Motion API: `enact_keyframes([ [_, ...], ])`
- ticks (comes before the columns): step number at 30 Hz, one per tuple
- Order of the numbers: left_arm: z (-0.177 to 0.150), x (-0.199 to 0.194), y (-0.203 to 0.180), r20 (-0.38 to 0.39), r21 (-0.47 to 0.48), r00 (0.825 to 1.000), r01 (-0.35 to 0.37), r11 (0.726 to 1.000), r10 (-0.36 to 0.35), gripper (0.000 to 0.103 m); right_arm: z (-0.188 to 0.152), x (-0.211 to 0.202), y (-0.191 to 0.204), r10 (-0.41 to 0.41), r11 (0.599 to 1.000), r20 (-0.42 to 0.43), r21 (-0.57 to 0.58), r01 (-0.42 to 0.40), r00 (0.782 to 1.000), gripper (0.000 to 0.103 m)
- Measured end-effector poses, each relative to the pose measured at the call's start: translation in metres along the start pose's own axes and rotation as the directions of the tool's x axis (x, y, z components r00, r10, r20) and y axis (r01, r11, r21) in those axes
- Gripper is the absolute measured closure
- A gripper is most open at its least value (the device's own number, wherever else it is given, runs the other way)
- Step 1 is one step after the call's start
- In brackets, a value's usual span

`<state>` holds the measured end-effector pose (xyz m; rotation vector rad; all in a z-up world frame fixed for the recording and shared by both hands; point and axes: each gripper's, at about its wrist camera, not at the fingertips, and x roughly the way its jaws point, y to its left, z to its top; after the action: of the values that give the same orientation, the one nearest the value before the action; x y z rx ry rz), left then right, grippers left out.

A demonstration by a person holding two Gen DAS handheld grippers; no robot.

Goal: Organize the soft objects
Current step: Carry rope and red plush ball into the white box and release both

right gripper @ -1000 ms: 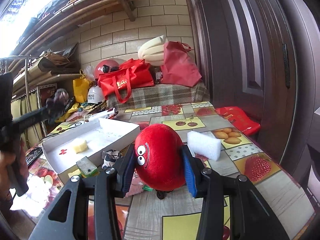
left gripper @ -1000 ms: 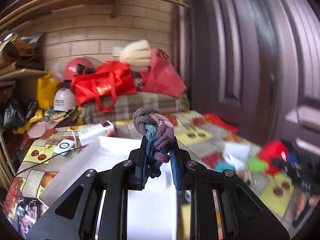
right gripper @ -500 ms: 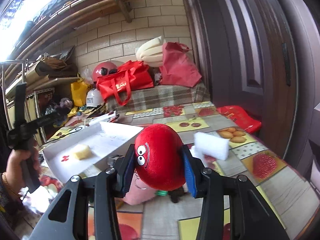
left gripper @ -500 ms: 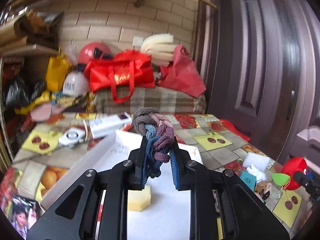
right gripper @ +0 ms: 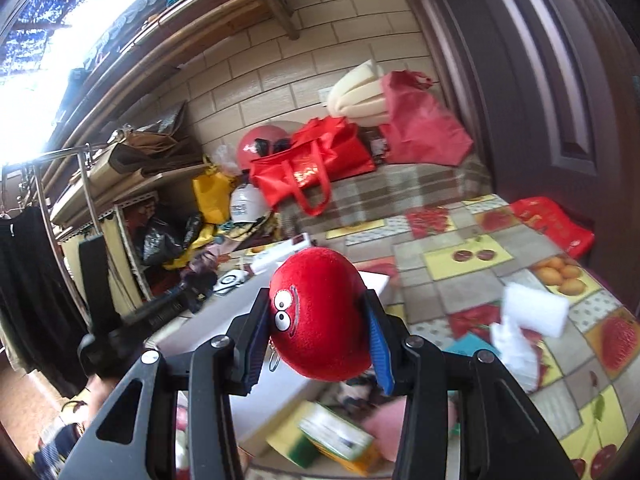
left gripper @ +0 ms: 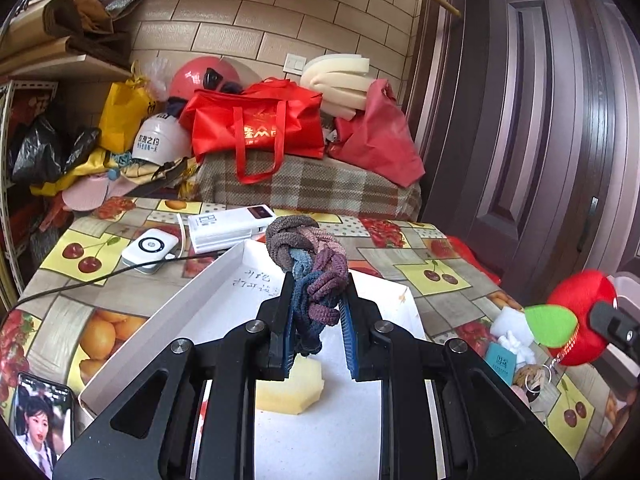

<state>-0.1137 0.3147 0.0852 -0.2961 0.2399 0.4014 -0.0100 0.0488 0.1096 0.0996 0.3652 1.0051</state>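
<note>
Two grippers each hold something soft. The left gripper (left gripper: 316,312) has its fingers squeezed tight on a bunch of hair ties (left gripper: 310,268), which sticks up past the fingertips. The ties are light and squishy, and I think they could slip loose, so the tight middle of the bunch is the best place to pinch. Below the fingers lies the white box (left gripper: 168,320) with a yellow sponge (left gripper: 290,388) inside. The right gripper (right gripper: 318,328) has its fingers pressed on both sides of a red plush toy (right gripper: 320,312). It looks light and squashy. It seems to hang above the blurry table.
</note>
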Motion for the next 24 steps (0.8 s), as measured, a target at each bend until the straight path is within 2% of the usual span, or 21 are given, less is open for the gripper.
enact_keyframes([
  [11,-0.007,0.016,0.013,-0.074,-0.045,0.997,-0.014,0.999,0.011,0.084,0.005,0.068,0.024,0.048,0.997,-0.160,0.065,-0.038,0.986,0.059],
  [14,-0.011,0.021,0.017,-0.101,-0.062,0.995,-0.009,0.998,0.003,0.084,0.002,0.090,0.027,0.041,0.996,-0.217,0.092,-0.022,0.975,0.059],
  [24,-0.008,0.025,0.049,-0.123,-0.181,0.992,-0.017,0.983,-0.005,0.084,-0.005,0.129,0.027,-0.015,0.992,-0.297,0.115,0.051,0.955,0.057],
])
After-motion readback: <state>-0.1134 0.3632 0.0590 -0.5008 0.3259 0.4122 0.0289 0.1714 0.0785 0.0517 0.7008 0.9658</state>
